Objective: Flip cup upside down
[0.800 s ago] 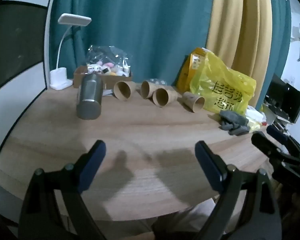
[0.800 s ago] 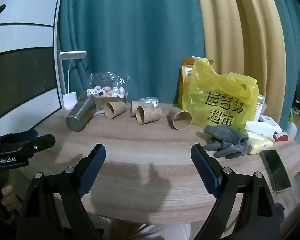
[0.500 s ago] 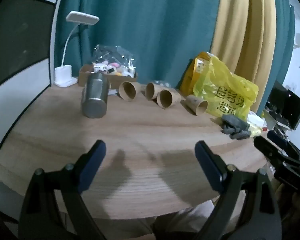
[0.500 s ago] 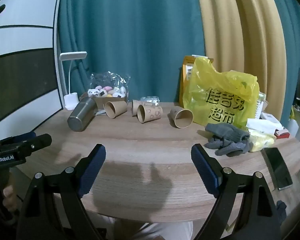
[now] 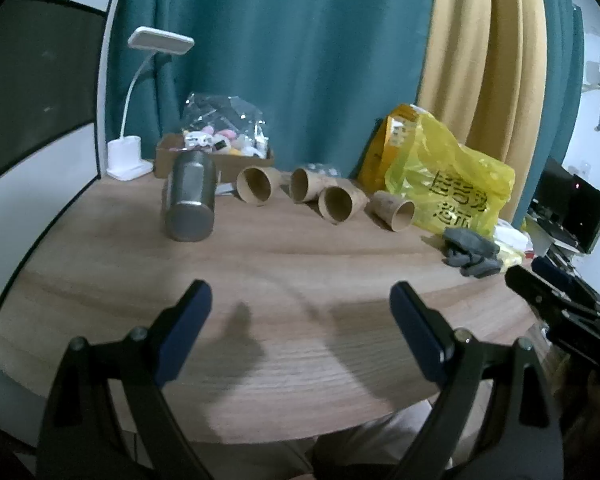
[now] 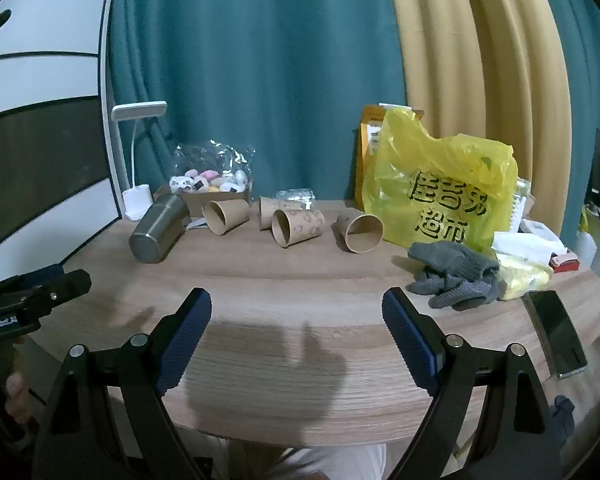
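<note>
Nearest in each wrist view, both tools hang over the near edge of the wooden table point(image 6: 300, 280) with fingers spread wide and nothing between them: the left gripper point(image 5: 300, 320) and the right gripper point(image 6: 296, 320).

The task's things lie well beyond, in a row toward 12 o'clock, all on their sides. At about 11 o'clock from the right gripper is the steel tumbler point(image 6: 158, 228), flat base toward the camera. Next come four brown paper cups with mouths facing the camera: one plain paper cup point(image 6: 225, 216), a printed paper cup point(image 6: 296, 230) with another just behind it, and the rightmost paper cup point(image 6: 360, 230) at about 1 o'clock. Which cup is meant is not clear.

To do the approach well, I judge it best to line the spread fingers across a cup's wall, squeeze paper lightly to avoid crushing, then rotate the wrist so the mouth comes down flat.

Grey gloves point(image 6: 452, 276) and a phone point(image 6: 556, 332) lie at 2 o'clock.

Farther back, the yellow plastic bag point(image 6: 444, 188) carries large black Chinese characters; I cannot read them surely. The left tool's body, at 9 o'clock in the right view, bears small white lettering, seemingly "GenRobot.AI".
</note>
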The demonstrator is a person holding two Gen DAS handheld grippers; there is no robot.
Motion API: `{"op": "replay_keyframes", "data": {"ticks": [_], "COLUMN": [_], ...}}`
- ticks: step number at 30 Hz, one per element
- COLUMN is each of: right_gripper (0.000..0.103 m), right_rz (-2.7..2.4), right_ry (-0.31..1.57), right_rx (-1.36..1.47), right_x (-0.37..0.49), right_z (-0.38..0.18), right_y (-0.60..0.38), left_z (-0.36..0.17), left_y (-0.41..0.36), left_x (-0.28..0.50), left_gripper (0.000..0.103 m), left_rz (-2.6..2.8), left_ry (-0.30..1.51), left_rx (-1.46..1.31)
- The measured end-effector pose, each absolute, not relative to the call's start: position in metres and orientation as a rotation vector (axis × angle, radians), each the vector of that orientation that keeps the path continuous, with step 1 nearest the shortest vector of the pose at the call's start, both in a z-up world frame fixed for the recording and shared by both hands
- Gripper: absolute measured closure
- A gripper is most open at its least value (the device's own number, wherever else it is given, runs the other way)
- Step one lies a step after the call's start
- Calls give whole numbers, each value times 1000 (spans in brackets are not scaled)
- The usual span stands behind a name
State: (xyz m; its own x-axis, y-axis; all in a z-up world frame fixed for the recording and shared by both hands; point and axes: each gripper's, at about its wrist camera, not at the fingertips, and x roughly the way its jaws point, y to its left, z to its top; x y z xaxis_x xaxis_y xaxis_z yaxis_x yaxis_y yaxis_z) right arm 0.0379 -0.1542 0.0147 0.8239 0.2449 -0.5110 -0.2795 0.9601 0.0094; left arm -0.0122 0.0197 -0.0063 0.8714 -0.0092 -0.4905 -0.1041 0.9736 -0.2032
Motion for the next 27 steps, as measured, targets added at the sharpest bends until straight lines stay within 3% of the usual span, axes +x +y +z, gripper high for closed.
{"op": "replay_keyframes", "data": {"ticks": [27], "right_gripper": [13], "right_rz": [272], "right_ry": [558], "right_rx": [-60], "right_x": [45], "right_z": [12], "right_y": [-154], "left_z": [-4], "left_y": [18], "left_x": [-7], "left_gripper": [11], "left_rz": [37], "left_ry": [520], "left_rx": [-194]}}
